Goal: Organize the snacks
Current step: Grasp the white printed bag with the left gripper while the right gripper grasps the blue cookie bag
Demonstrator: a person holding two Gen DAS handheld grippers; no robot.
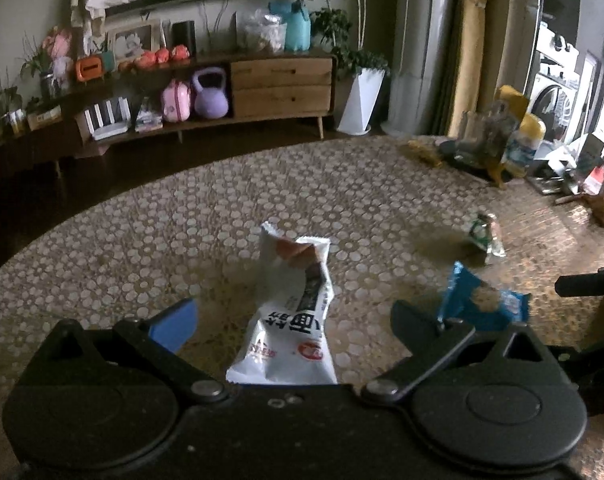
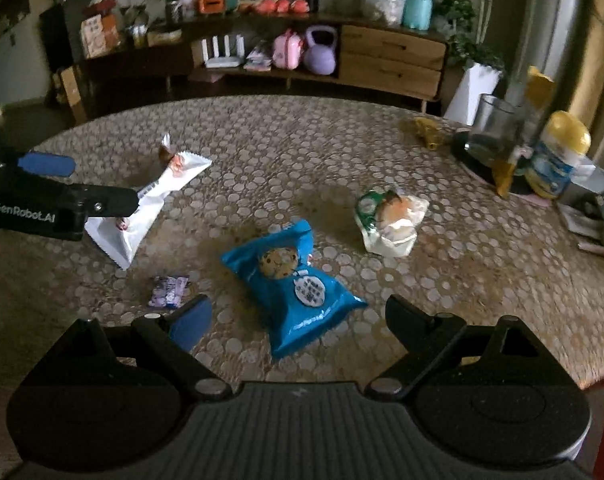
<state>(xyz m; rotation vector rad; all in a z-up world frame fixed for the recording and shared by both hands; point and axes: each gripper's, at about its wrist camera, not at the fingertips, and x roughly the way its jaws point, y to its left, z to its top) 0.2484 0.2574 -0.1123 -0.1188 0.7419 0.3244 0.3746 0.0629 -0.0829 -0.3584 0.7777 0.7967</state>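
Both tools gape: left tool (image 1: 294, 320) straddling a crumpled white packet (image 1: 290, 312), right tool (image 2: 298, 320) over a seemingly puffy blue cookie bag (image 2: 296, 284).

The left gripper (image 1: 296, 326) has a matte black plastic body with two round housings side by side, each bearing a raised disc. Angled black link bars are pinned to it by silver rivets. One finger carries a blue pad (image 1: 174, 322); the other finger shows black. Two small screw holes sit on the centre edge. The right gripper (image 2: 298, 322) matches it: black housings, silver pivots, a blue pad (image 2: 192, 324) on one finger and a dark face on the other, with a ribbed grey panel at its centre. From the right wrist camera, the left gripper's side reads "GenRobot.AI" in pale lettering on black.
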